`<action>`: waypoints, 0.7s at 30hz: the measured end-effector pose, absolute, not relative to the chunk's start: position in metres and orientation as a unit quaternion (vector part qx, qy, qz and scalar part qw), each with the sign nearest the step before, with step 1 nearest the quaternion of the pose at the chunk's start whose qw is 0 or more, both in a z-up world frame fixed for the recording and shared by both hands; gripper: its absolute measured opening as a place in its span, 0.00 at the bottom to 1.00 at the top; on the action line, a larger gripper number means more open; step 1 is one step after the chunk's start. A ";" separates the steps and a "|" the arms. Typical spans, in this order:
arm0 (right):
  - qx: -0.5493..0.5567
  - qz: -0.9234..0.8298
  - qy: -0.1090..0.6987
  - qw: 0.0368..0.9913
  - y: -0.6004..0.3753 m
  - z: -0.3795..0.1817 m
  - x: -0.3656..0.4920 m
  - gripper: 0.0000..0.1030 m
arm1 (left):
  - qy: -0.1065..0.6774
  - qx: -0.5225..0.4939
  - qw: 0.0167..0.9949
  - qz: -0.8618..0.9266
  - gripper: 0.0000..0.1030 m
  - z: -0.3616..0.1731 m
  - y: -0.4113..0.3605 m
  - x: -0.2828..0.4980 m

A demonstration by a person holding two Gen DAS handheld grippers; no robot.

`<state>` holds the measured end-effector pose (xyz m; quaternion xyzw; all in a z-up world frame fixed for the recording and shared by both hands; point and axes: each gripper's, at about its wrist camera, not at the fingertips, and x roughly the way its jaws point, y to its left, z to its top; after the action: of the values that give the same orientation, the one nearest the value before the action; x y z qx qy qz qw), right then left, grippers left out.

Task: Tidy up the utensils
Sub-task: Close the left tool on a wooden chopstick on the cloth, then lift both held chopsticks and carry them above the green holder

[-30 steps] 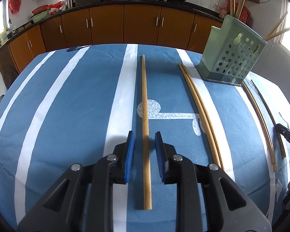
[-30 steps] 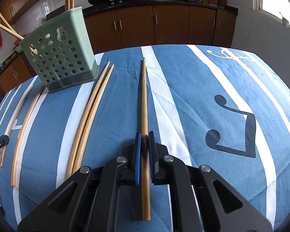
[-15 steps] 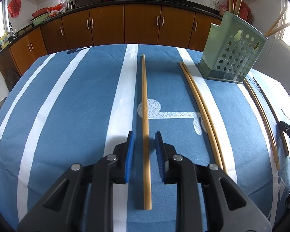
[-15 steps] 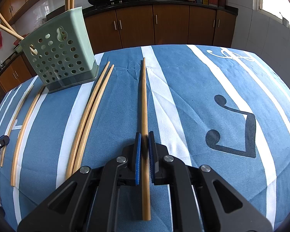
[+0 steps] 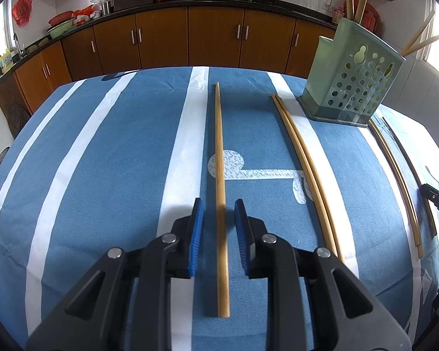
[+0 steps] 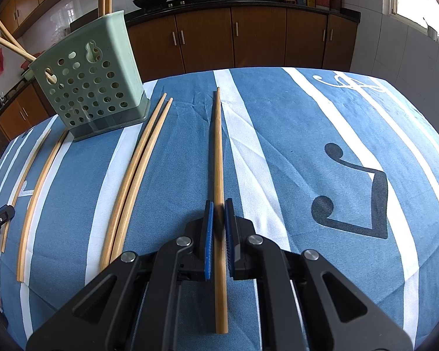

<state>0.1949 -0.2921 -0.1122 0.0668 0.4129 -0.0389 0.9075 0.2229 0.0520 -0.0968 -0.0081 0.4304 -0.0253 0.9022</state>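
With each hand poised over its own stick, the two tools show different grips. The right gripper [image 6: 218, 204] has its blue pads pinched onto a long, pale bamboo chopstick [image 6: 218, 152], whose far tip points toward the cupboards; I judge it is clamped near the blunt end so the stick can be lifted and tipped into the holder. The left gripper [image 5: 218, 204] straddles another bamboo chopstick [image 5: 218, 152] with a narrow gap on both sides, the pads not touching it, so that one lies free on the cloth.

The pale green perforated plastic utensil holder [image 6: 93, 87] stands upright toward the far edge, between the two hands, with a few chopsticks already leaning out of its top. Beside it a pair of chopsticks [image 6: 137, 169] lies touching along its length, and further pieces lie nearer the left tool.

Everything rests on a blue tablecloth with white stripes [image 6: 278, 134] and musical-note prints. Behind run brown wooden kitchen cabinets [image 6: 257, 38] under a dark counter bearing two woks, with daylight from windows at the sides.
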 end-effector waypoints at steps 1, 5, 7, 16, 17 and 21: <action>0.061 -0.040 0.413 0.908 -0.290 -0.112 0.193 0.09 | 0.431 -0.006 0.902 -0.024 0.23 -0.097 0.052 0.223; 0.051 -0.038 0.414 0.908 -0.287 -0.112 0.184 0.09 | 0.431 0.011 0.902 -0.017 0.23 -0.097 0.048 0.216; 0.052 -0.037 0.415 0.908 -0.287 -0.112 0.178 0.09 | 0.432 0.009 0.902 -0.017 0.23 -0.097 0.048 0.210; 0.057 -0.030 0.415 0.908 -0.288 -0.111 0.163 0.07 | 0.433 0.016 0.901 -0.019 0.08 -0.098 0.042 0.190; 0.059 -0.031 0.413 0.908 -0.289 -0.110 0.162 0.07 | 0.434 0.016 0.901 -0.019 0.08 -0.097 0.043 0.189; 0.073 -0.028 0.381 0.921 -0.297 -0.091 0.149 0.07 | 0.431 0.013 0.902 -0.015 0.08 -0.089 0.049 0.183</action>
<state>0.1494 -0.2970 -0.0911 0.0726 0.3806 -0.0281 0.9214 0.1833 0.0492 -0.0891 0.0131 0.4311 -0.0150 0.9021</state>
